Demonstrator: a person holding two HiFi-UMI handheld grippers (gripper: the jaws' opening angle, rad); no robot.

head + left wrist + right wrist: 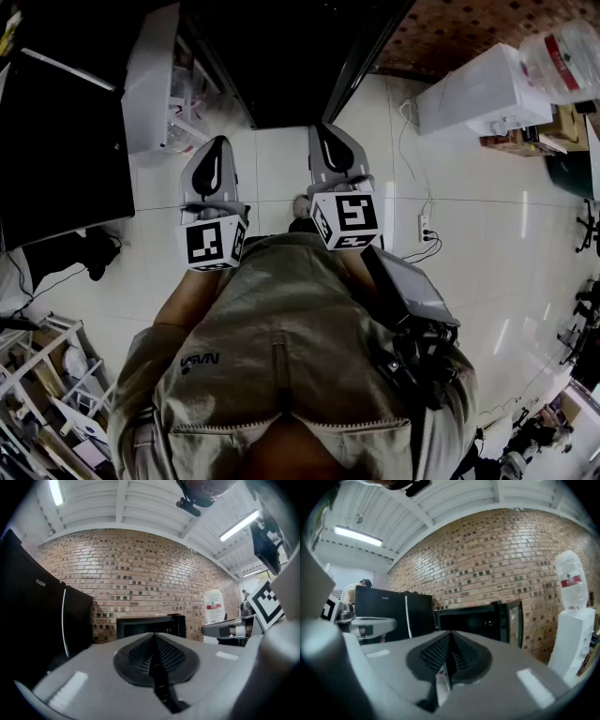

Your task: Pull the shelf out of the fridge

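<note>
A low black fridge [281, 66] stands open in front of me against the brick wall. Its inside is dark, and I cannot make out a shelf there. It also shows in the left gripper view as a low black fridge [149, 624]. In the right gripper view the same fridge [471, 620] has its door [513, 619] swung out to the right. My left gripper [221, 142] and right gripper [324, 127] hang side by side over the floor, just short of the opening. Both are shut and hold nothing: the left gripper [153, 637] and the right gripper [450, 637] have their pads pressed together.
A tall black fridge [42, 616] stands to the left, with a white panel holding clear bins [155, 75] beside it. A white water dispenser [483, 89] with its bottle [562, 56] is at the right. A power strip [424, 228] with cables lies on the tiled floor, and a rack [47, 394] stands at lower left.
</note>
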